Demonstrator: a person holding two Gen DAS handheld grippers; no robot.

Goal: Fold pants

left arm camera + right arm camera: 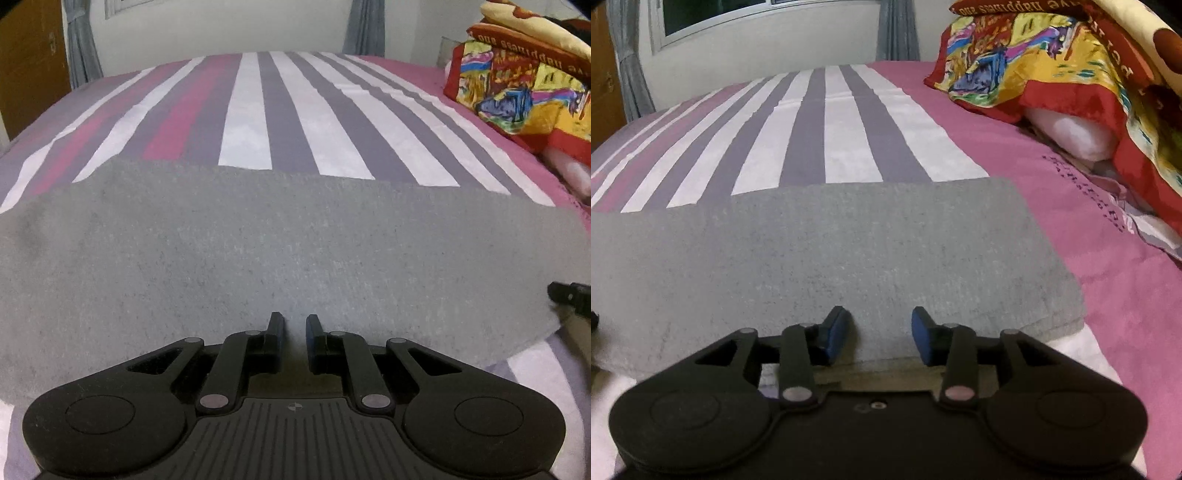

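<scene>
The grey pants (280, 251) lie flat across the striped bed as a wide folded band, also in the right wrist view (827, 251). My left gripper (294, 321) hovers at the near edge of the pants with a narrow gap between its fingers and holds nothing. My right gripper (880, 317) is open and empty over the near edge of the pants, close to their right end. A bit of the right gripper (570, 295) shows at the right edge of the left wrist view.
The bed sheet (258, 110) has purple, white and pink stripes. A stack of colourful pillows (1071, 66) sits at the right, with a white pillow (1071, 136) beneath. A window (738, 14), curtains and a wooden door (29, 74) are behind the bed.
</scene>
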